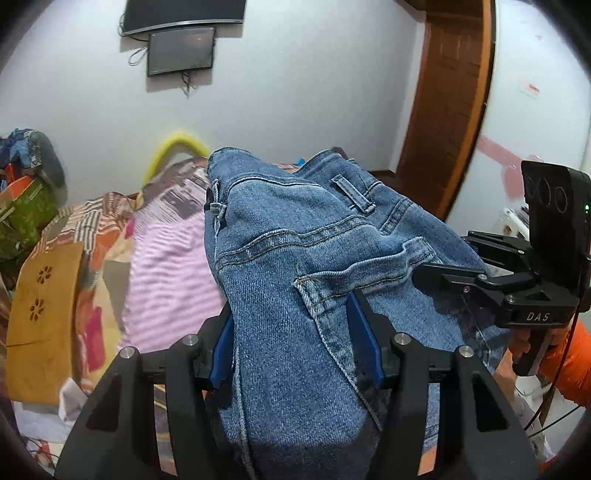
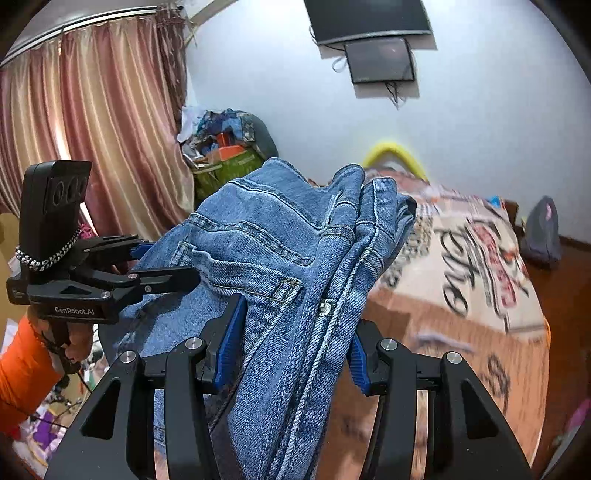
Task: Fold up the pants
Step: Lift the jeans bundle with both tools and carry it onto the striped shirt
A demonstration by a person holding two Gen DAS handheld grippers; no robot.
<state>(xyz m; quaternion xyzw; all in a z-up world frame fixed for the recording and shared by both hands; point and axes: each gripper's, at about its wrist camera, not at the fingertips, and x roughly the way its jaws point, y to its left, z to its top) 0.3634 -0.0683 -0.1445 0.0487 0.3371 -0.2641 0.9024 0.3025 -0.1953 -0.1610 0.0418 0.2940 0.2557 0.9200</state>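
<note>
My left gripper (image 1: 299,343) clamps the jeans (image 1: 314,258) bunched between its fingers. My right gripper (image 2: 295,347) pinches the same jeans, held above the bed (image 2: 461,258)

Pale bluish-white wall (image 1: 314,92) behind, evenly lit. High on it a dark curved screen (image 2: 369,16), with a smaller dark monitor (image 2: 382,61) mounted just beneath and loose cables dangling below. Left of the wall, pink and cream striped curtains (image 2: 92,122) hanging from a rail near the ceiling. In the corner beside the curtains, a heap of clothes and boxes (image 2: 225,147), one green, one orange. Below, a bed (image 2: 461,258) spread with a patterned cover printed in large dark lettering; pink striped fabric (image 1: 166,277) lying over part of it. Yellow curved object (image 1: 177,147) at the bed's far end, against the wall. Brown wooden door frame (image 1: 454,110) on the right. Reddish-brown floor (image 2: 561,295) beside the bed.
</note>
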